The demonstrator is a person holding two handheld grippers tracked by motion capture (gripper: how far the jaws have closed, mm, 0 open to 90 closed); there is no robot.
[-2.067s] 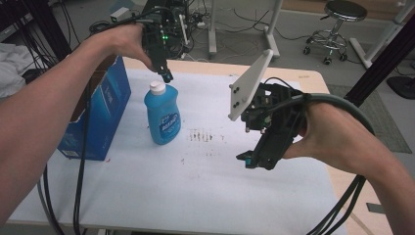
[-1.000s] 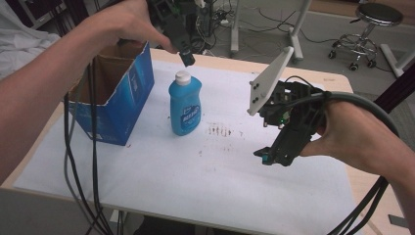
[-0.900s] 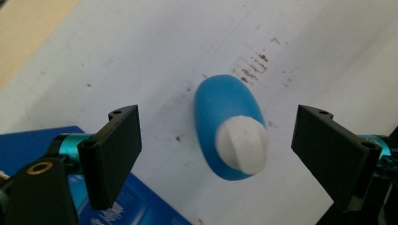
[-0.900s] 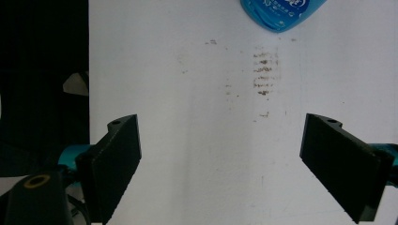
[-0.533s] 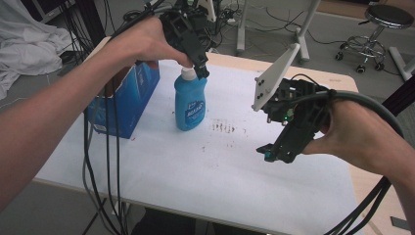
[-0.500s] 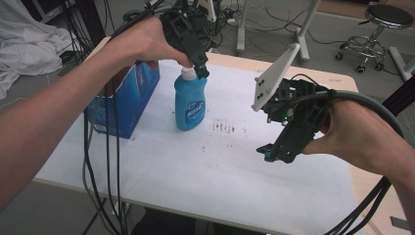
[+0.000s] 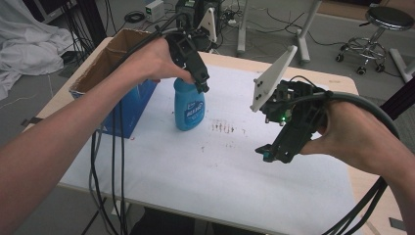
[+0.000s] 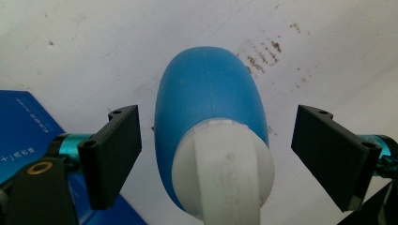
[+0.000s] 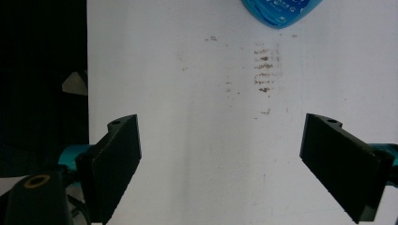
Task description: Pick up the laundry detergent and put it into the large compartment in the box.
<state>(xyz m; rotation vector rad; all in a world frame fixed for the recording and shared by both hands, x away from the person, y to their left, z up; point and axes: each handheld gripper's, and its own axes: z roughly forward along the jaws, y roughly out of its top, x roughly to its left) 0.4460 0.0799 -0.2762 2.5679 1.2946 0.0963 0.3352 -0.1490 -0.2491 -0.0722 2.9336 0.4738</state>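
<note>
A stained white table (image 7: 195,161) stands on grey floor, a metal stool (image 7: 379,29) at two o'clock. The left gripper (image 8: 216,154) has come down, jaws apart around the upright blue plastic bottle's (image 7: 189,105) white cap (image 8: 223,173); the right gripper (image 9: 234,159) stays spread wide.

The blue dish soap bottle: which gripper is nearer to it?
Left. The left gripper is open above the blue dish soap bottle, jaws either side of its white cap. The right gripper hovers well apart.

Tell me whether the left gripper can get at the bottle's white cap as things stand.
Probably yes: the left gripper is open with a jaw on either side of the white cap of the blue bottle, nothing between.
</note>
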